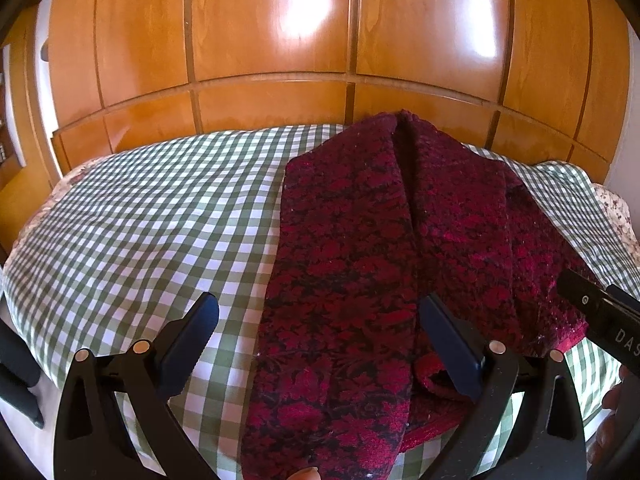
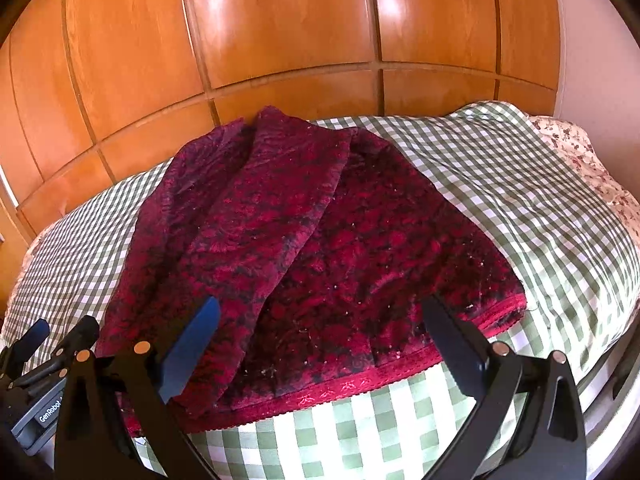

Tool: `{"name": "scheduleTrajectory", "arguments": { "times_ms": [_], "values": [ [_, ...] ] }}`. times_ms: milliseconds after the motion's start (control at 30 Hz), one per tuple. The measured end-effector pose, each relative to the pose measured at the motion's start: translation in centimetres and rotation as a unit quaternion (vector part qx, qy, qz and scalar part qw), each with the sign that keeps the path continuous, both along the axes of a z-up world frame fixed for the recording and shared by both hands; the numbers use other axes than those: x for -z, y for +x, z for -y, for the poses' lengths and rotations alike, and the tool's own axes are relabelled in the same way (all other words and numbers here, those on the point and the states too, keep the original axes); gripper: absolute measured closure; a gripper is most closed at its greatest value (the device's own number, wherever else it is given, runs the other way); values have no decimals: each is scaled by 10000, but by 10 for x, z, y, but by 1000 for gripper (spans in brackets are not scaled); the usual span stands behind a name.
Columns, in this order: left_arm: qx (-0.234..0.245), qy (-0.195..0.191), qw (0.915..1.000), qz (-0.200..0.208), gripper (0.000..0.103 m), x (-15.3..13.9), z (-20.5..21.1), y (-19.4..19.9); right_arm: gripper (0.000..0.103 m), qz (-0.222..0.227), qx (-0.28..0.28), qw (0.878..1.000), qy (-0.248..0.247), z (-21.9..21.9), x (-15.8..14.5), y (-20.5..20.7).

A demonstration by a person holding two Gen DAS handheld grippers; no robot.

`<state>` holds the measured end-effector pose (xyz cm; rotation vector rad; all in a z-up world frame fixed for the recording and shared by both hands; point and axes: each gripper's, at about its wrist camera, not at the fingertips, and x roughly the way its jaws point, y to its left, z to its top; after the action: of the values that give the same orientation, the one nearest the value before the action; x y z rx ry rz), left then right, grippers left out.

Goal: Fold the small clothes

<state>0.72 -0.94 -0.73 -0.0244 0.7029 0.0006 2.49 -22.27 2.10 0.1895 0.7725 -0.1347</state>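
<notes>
A dark red patterned garment (image 1: 360,248) lies on the green-and-white checked cloth (image 1: 140,220), with both sleeves folded in over its middle. In the right wrist view the garment (image 2: 320,248) shows its lace hem at the near edge. My left gripper (image 1: 320,312) is open and empty, hovering over the garment's near left part. My right gripper (image 2: 320,316) is open and empty above the hem. The right gripper's body shows in the left wrist view (image 1: 600,320), and the left gripper shows at the lower left of the right wrist view (image 2: 44,344).
A wooden panelled wardrobe (image 1: 280,40) stands right behind the bed. A floral sheet (image 2: 580,152) shows beyond the checked cloth (image 2: 520,184) at the right.
</notes>
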Motion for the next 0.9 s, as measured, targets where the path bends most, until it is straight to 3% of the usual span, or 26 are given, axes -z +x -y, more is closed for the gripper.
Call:
{"name": "scheduleTrajectory", "arguments": {
  "times_ms": [467,700,900],
  "values": [
    [198,98,9997,-127,3,7,5,1,2,67,4,9994,327,9,-5,-2],
    [907,428,9947,-216,3,8,3,0,2,151,-149,9982,557,16,-11,1],
    [1366,226,9896,-401,4,14,-4,-9,2,-5,-407,9955,856,11,-5,11]
  ]
}}
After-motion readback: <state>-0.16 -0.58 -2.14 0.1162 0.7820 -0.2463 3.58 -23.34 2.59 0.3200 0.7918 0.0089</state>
